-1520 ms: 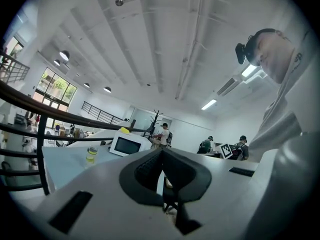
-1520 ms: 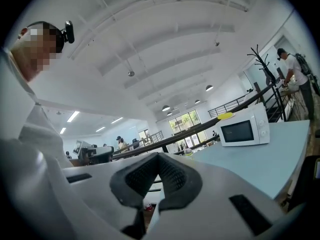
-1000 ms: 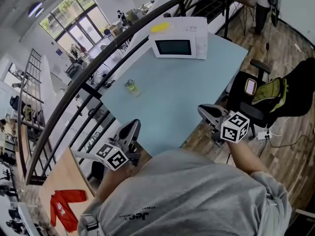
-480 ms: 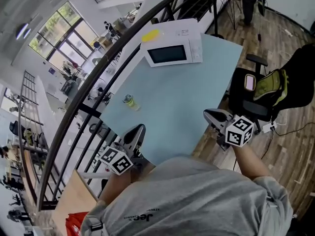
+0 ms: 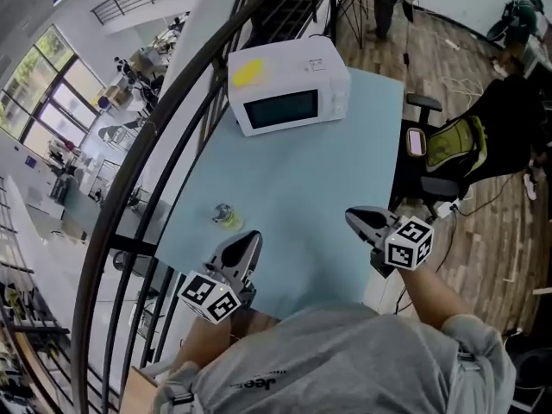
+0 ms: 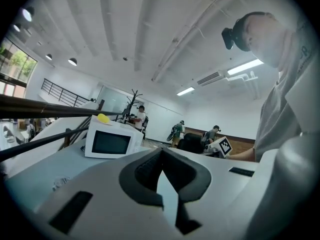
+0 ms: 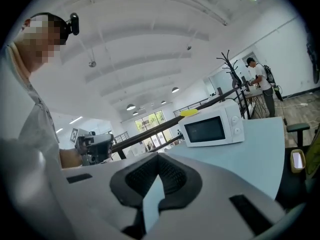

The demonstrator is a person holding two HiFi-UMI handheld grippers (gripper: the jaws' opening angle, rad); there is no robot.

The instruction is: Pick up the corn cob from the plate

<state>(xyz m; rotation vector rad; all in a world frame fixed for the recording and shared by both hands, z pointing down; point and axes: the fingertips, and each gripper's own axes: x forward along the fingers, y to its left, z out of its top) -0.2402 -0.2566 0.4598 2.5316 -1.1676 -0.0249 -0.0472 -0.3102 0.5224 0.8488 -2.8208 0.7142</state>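
The left gripper (image 6: pixel 161 154) has its jaws pressed together with nothing between them, pointing just right of a white microwave (image 6: pixel 111 142) on a pale blue table (image 6: pixel 35 171). A yellow lump (image 6: pixel 103 117) lies on top of the microwave. A dark railing (image 6: pixel 50 110) runs to the microwave's left. To its right, the right gripper (image 6: pixel 212 146) shows its marker cube, and people stand behind it.

Bright, even light comes from tall windows (image 5: pixel 30 72) and ceiling strip lights (image 6: pixel 243 67); soft shadows, strong fisheye bending, dark corners; nearest surfaces perhaps slightly blurred.
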